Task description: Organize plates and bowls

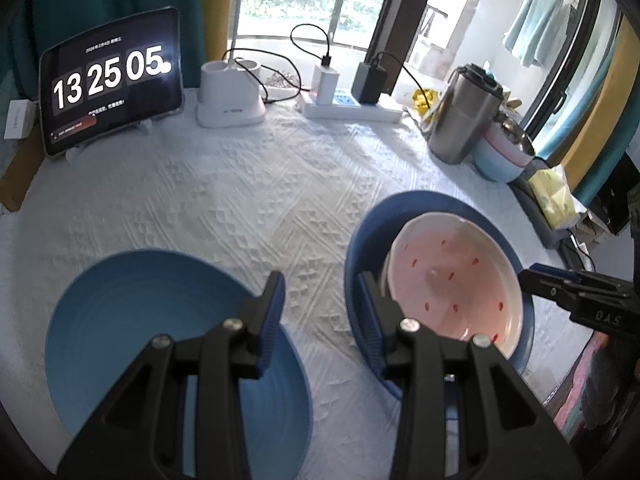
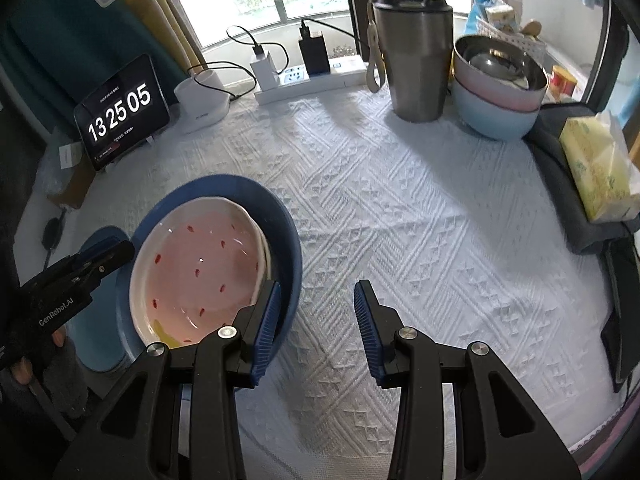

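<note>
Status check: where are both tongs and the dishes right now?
Left tongs open, empty, between light blue plate and dark blue bowl. Right tongs open, empty. Pink dish nested in bowl. Nothing in the way.

Pink red-speckled plate (image 1: 452, 276) tilted inside dark blue bowl (image 1: 364, 236); light blue plate (image 1: 132, 312) flat beside.

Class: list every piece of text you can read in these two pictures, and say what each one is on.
"13 25 05": tablet screen.
"GenRobot.AI": side of the left gripper.
"D A S": side of the right gripper; only part of it shows.
Small lines on the tablet, the white dock and the tissue pack: too blurred to read.
</note>
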`<state>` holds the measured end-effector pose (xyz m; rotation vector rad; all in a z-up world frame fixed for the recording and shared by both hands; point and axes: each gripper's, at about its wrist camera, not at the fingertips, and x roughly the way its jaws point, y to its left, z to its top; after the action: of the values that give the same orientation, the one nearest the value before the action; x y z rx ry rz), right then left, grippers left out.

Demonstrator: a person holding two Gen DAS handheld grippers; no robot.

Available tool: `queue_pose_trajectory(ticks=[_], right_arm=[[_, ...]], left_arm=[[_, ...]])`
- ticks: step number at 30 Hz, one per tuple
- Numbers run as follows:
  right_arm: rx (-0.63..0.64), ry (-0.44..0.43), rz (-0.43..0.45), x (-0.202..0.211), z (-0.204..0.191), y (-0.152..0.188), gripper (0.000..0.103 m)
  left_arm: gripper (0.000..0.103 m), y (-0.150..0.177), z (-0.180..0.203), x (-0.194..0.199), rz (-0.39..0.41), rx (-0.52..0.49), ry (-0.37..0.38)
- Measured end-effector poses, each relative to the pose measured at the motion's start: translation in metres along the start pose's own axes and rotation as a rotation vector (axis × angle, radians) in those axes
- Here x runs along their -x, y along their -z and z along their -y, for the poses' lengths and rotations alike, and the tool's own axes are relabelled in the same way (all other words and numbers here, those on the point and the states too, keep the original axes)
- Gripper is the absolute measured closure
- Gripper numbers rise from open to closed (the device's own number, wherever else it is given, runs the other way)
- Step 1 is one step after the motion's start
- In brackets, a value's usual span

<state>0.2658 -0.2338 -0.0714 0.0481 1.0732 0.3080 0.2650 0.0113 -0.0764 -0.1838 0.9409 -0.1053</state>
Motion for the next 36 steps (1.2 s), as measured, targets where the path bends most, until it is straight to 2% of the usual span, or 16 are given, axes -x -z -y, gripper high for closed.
queue_pose_trajectory(ticks=[10, 16, 21, 25, 30, 33, 34, 36], right_arm=[[0.003, -0.027, -0.034, -0.016, 0.0, 0.004, 0.062], [-0.004, -0.009, -0.008, -0.017, -0.001, 0.005, 0.062], [0.002, 0.027, 0.036, -0.015, -0.001, 0.009, 0.054], [-0.049, 0.01, 0.057, -0.017, 0.006, 0.012, 0.052], [-0.127, -0.015, 0.11, -0.018, 0.011, 0.019, 0.052], [-0.148, -0.044, 0.106, -0.021, 0.014, 0.018, 0.052], [-0.153, -0.052, 0.1, -0.022, 0.015, 0.017, 0.053], [-0.155, -0.061, 0.103, -0.024, 0.015, 0.016, 0.061]], left_arm=[[0.064, 0.005, 0.009, -0.014, -0.044, -0.068, -0.021], [0.063, 0.007, 0.017, -0.015, -0.034, -0.133, -0.06], [0.062, 0.009, 0.024, -0.015, -0.016, -0.197, -0.107], [0.062, 0.01, 0.024, -0.021, -0.031, -0.207, -0.095], [0.062, 0.011, 0.024, -0.02, -0.014, -0.216, -0.093], [0.062, 0.011, 0.021, -0.02, -0.012, -0.2, -0.065], [0.063, 0.01, 0.02, -0.02, -0.012, -0.193, -0.054], [0.065, 0.011, 0.019, -0.02, -0.003, -0.18, -0.029]])
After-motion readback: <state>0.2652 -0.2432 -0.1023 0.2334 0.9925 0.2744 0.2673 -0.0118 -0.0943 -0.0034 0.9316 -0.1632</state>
